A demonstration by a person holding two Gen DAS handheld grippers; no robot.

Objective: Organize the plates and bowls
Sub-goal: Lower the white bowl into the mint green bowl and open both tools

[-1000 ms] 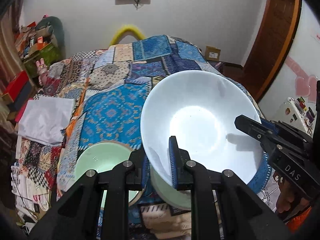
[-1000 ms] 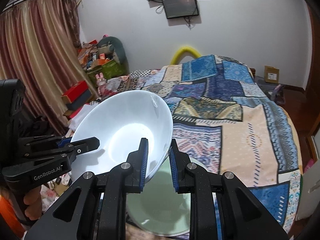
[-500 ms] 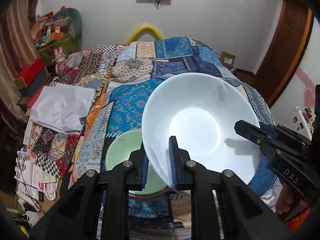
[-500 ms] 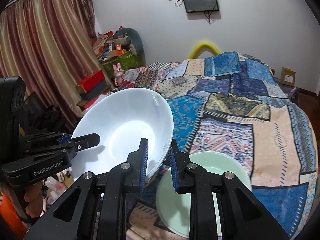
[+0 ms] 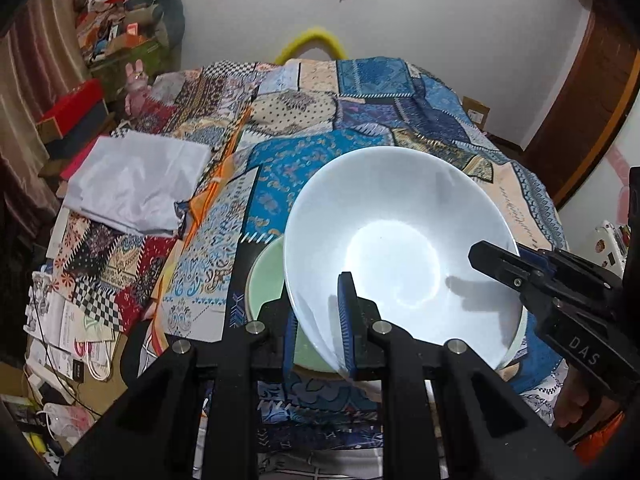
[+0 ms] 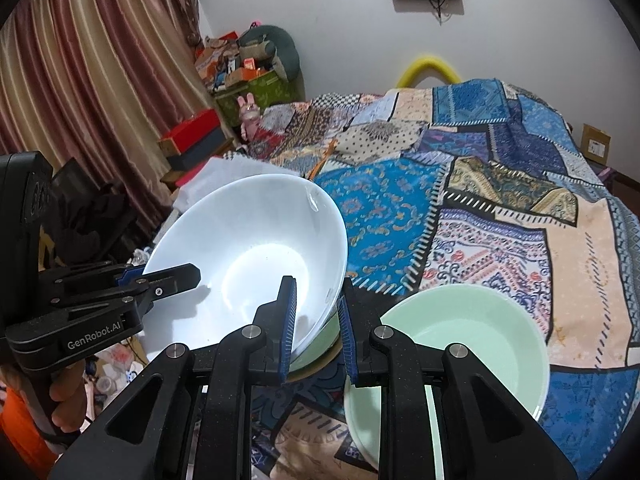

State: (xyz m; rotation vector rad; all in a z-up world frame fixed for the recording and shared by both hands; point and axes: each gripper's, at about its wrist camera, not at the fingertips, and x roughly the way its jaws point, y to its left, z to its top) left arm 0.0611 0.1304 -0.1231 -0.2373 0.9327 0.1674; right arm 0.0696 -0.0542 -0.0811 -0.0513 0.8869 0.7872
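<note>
Fingers (image 6: 289,322) both grippers pinch empty white bowl (image 6: 256,256).

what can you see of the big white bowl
The white bowl is wide, glossy and ceramic-looking, empty, with a bright glare at its bottom. It is tilted, held off the quilt by both grippers: the left gripper clamps one side of the rim, the right gripper the opposite side. A green bowl sits below it.
</note>
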